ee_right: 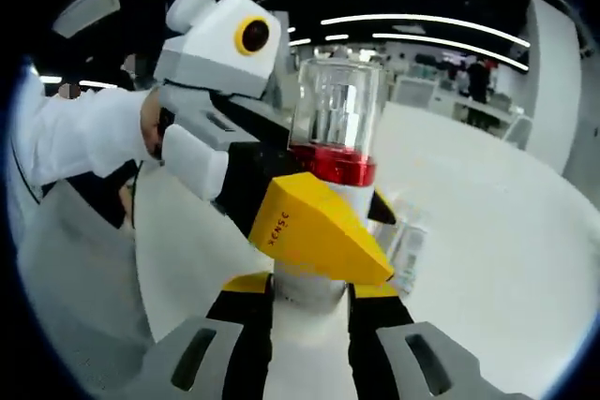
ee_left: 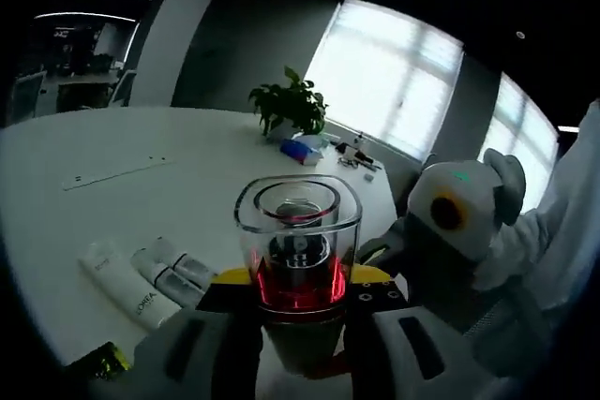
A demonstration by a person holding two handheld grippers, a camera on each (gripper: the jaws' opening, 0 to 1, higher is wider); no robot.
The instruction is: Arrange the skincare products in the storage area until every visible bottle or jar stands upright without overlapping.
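A skincare bottle [ee_left: 298,259] with a clear square cap, a red band and a white body is held up above the white table [ee_left: 141,152]. My left gripper [ee_left: 302,283] is shut on it just under the red band, its yellow-tipped jaws on either side. In the right gripper view the same bottle [ee_right: 330,119] stands upright, with my right gripper [ee_right: 311,292] shut on its white lower body. The left gripper [ee_right: 323,231] reaches in from the left there and crosses in front of the bottle. Three white tubes [ee_left: 141,283] lie flat on the table to the left.
A potted plant [ee_left: 291,105] and small blue items [ee_left: 305,149] sit at the table's far edge near the windows. A yellow-and-black object [ee_left: 103,362] lies at the near left edge. A person's white sleeve [ee_right: 75,138] holds the left gripper.
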